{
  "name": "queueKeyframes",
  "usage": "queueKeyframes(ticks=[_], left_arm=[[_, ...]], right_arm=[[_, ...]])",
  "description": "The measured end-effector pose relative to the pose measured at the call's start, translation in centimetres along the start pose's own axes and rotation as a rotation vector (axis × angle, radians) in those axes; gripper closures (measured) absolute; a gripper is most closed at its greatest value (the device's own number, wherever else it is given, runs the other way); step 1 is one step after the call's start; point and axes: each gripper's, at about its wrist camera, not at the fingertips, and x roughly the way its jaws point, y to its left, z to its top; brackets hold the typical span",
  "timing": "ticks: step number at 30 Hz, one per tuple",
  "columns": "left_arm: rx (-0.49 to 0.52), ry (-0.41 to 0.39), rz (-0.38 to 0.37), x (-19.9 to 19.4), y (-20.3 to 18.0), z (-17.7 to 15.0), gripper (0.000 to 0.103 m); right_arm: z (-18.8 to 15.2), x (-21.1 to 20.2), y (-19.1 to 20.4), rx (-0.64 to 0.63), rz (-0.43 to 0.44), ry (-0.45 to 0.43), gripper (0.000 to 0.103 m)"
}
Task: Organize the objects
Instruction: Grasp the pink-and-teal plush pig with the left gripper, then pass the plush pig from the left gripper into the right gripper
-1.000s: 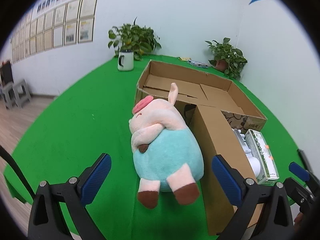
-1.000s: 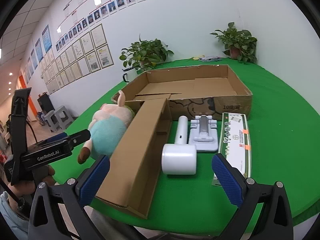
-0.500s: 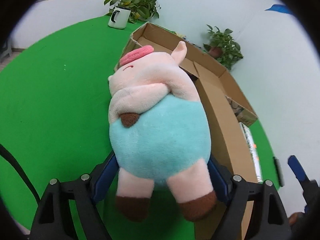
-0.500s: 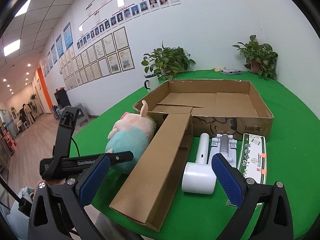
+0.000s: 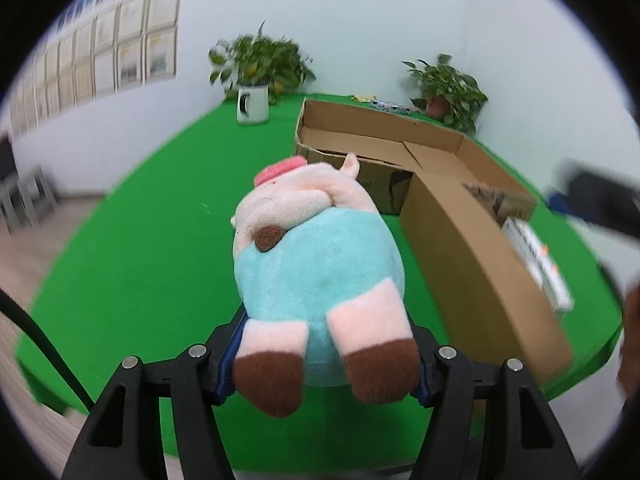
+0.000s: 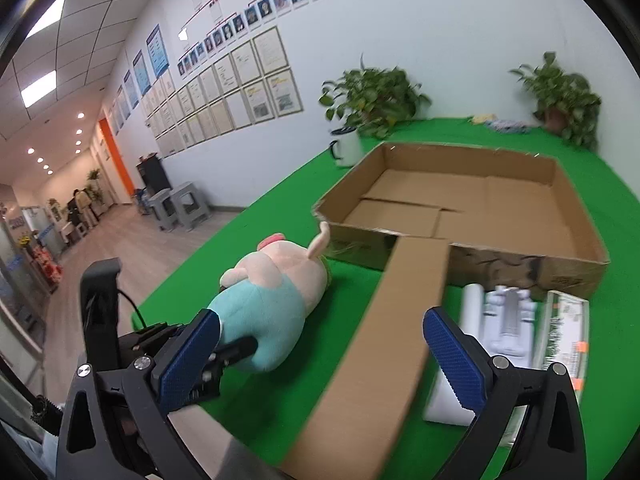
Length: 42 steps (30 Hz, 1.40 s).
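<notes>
Where plants stand, green table point(image 6: 580, 152).

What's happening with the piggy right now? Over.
Left gripper jaws shut on plush pig. Right gripper open, empty. Long cardboard flap lies between pig and open box.

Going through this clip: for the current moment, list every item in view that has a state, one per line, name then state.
left gripper: shut on the plush pig's rear.
right gripper: open, holding nothing.
plush pig: lying on its side on the green table.
cardboard box: open, empty inside.
box flap: folded out over the table edge.
white mug: upright.
</notes>
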Motion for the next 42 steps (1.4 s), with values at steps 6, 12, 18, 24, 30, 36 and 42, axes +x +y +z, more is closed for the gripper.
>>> queueKeyframes(ticks=[6, 12, 18, 24, 30, 36, 42], left_arm=[[0.090, 0.018, 0.019, -1.7, 0.1, -3.3, 0.039], [0.148, -0.019, 0.031, -3.1, 0.1, -4.7, 0.035], [0.168, -0.045, 0.027, -3.0, 0.1, -5.2, 0.030], [0.111, -0.067, -0.006, -2.9, 0.7, -5.6, 0.032], [0.153, -0.076, 0.019, -3.0, -0.1, -5.9, 0.035], [0.212, -0.067, 0.073, -2.7, -1.6, -5.2, 0.038], [0.231, -0.036, 0.102, -2.2, -2.8, -4.3, 0.041]], right_arm=[[1.9, 5.6, 3.1, -0.007, 0.092, 0.146, 0.001], [1.7, 11.2, 6.2, -0.006, 0.181, 0.310, 0.001], [0.0, 14.9, 9.6, -0.065, 0.201, 0.410, 0.001], [-0.9, 16.6, 10.1, -0.077, 0.159, 0.391, 0.010], [-2.3, 14.2, 10.8, -0.144, 0.128, 0.349, 0.024], [-2.8, 14.2, 10.1, -0.139, 0.125, 0.332, 0.026], [-3.2, 13.3, 8.4, -0.086, 0.163, 0.300, 0.034]])
